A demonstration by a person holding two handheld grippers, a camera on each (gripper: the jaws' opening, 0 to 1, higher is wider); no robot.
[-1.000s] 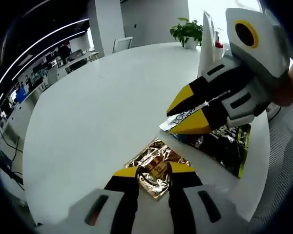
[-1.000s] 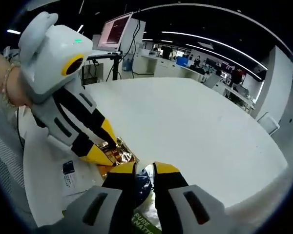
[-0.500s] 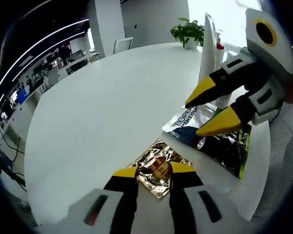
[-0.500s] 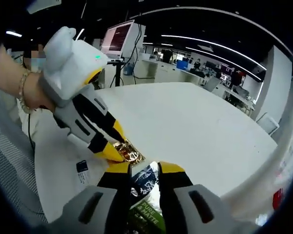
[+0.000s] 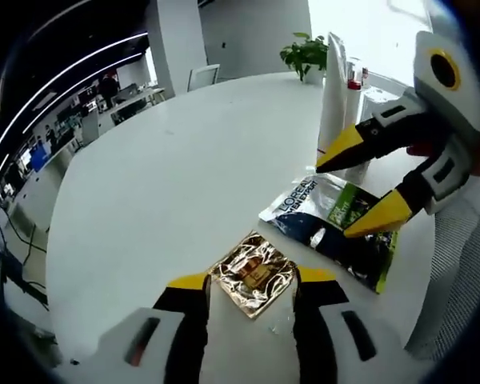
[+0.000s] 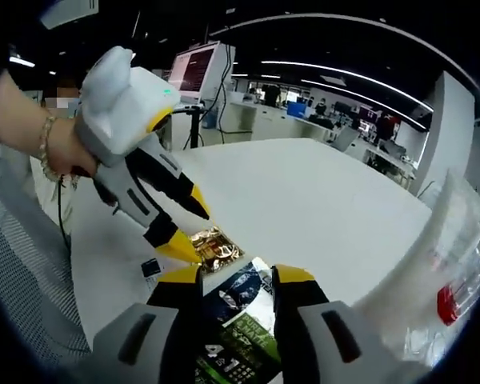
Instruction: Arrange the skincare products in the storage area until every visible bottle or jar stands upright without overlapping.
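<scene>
In the left gripper view, the round white surface point(image 5: 168, 160) carries a crinkled gold foil sachet point(image 5: 252, 272) lying flat near its edge, right in front of the left hand-held gripper point(image 5: 250, 282), whose yellow-tipped jaws stand spread to either side of the sachet without clamping it. Just to the right of the gold sachet lies a dark blue and green flat pouch point(image 5: 336, 232), its white lettering reading "L'OREAL" along the nearer corner; the smaller print is too fine to read. Above that pouch hangs the right hand-held gripper point(image 5: 370, 192), its two yellow tips wide apart and holding nothing. Behind it stands a tall white tube point(image 5: 333, 88) beside a clear plastic package point(image 5: 360, 88) with a red cap showing, and farther back a green potted plant point(image 5: 302, 54) sits near the surface's far edge. In the right gripper view, the left hand-held gripper point(image 6: 188, 228) comes in from the left, held by a hand wearing a beaded bracelet point(image 6: 44, 148), jaws parted over the gold foil sachet point(image 6: 212, 246). The dark blue and green flat pouch point(image 6: 236, 312) lies between the right hand-held gripper's point(image 6: 234, 276) parted jaws, untouched as far as I can tell. At the far right, the clear plastic package point(image 6: 440, 272) holds something with a red cap; what else it contains cannot be made out.
</scene>
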